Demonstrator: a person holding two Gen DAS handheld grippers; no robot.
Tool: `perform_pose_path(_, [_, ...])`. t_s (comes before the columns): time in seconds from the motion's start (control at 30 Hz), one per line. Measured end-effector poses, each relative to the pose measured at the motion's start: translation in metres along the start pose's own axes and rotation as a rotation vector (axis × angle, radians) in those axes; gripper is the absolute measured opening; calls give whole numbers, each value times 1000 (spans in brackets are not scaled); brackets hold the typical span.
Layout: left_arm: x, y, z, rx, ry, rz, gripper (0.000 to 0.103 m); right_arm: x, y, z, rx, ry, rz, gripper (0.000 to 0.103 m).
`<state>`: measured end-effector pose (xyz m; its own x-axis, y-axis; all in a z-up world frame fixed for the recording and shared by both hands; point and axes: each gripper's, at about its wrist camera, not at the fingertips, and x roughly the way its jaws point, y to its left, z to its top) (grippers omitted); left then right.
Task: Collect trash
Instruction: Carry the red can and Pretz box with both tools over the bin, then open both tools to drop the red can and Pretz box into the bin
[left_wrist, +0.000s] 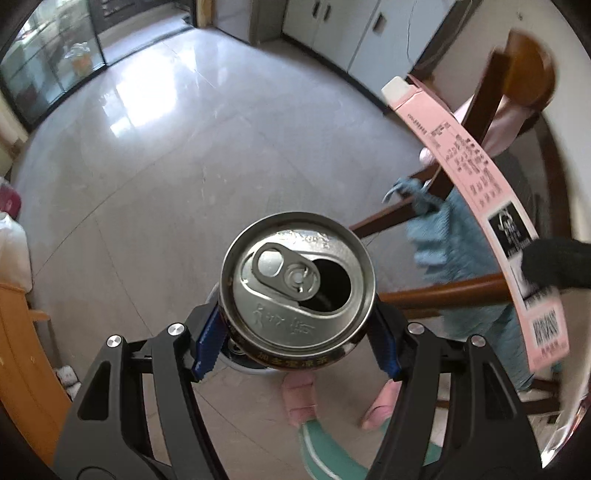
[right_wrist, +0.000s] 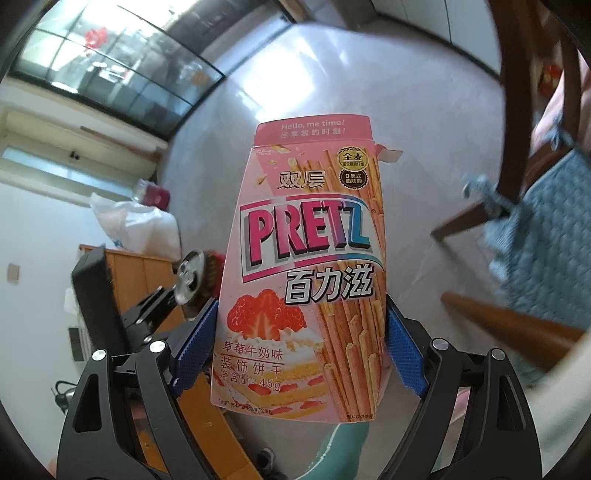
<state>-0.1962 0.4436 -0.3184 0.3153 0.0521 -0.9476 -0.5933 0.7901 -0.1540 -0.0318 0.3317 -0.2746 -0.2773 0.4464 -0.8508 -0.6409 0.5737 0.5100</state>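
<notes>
My left gripper (left_wrist: 297, 332) is shut on an opened drink can (left_wrist: 297, 273), held upright above the floor, its top and pull tab facing the camera. My right gripper (right_wrist: 299, 332) is shut on a pink Pretz snack box (right_wrist: 303, 266), upright, top flap open. In the left wrist view the same box (left_wrist: 472, 173) shows edge-on at the right, with the black right gripper (left_wrist: 554, 266) clamped on it. In the right wrist view the can (right_wrist: 192, 277) and the left gripper's black frame (right_wrist: 99, 295) show at the left.
Shiny grey tiled floor (left_wrist: 184, 147) lies below. A wooden chair (left_wrist: 491, 92) with a blue cushion (right_wrist: 546, 229) stands at the right. An orange wooden cabinet (right_wrist: 140, 273) and a white plastic bag (right_wrist: 136, 225) are at the left. Pink slippers (left_wrist: 299, 398) show below.
</notes>
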Motion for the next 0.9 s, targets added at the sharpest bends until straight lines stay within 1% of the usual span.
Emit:
perform_pose_path(0.07, [32,9,-2,26,26,-5,64,29,-5,-3,28,23,1,84])
perform_pose_path(0.17, [80,20,-6,70,62,-14,64,84,-26,-10,91,68,2,84])
perform_pose_path(0.23, [112,23,-8,96,89,-21,64,115,-41,-15,140,90,18,84])
perform_pose_path(0.27, [133,25,-9,117,104,-22,64,133,-49,-19,157,102,11,84])
perform_pose_path(0.3, [145,32,-14,139,114,-21,64,145,-54,-24,166,105,5,84])
perform_pose_path(0.37, [180,35,-18,192,140,-15,64,172,-67,-33,196,119,7,84])
perform_pose_path(0.43, [206,35,-24,232,163,-25,64,199,-85,-42,250,133,17,84])
perform_pose_path(0.53, [243,39,-34,314,204,-51,64,236,-104,-56,337,156,45,84])
perform_pose_path(0.57, [258,43,-37,340,226,-91,64,241,-109,-58,347,159,49,84])
perform_pose_path(0.63, [277,46,-44,367,278,-144,66,260,-113,-66,353,174,66,85])
perform_pose_path(0.67, [287,48,-44,392,313,-165,70,269,-114,-70,362,185,74,86])
perform_pose_path(0.7, [295,50,-43,413,336,-176,80,282,-117,-75,388,207,92,86])
perform_pose_path(0.73, [298,51,-41,423,343,-170,82,291,-121,-78,406,223,103,87])
perform_pose_path(0.77, [300,53,-39,437,349,-148,83,299,-123,-80,422,242,108,87])
perform_pose_path(0.83, [293,59,-32,427,323,-120,83,311,-121,-83,425,281,104,87])
perform_pose_path(0.9, [273,65,-31,388,273,-126,86,310,-117,-80,410,293,107,87])
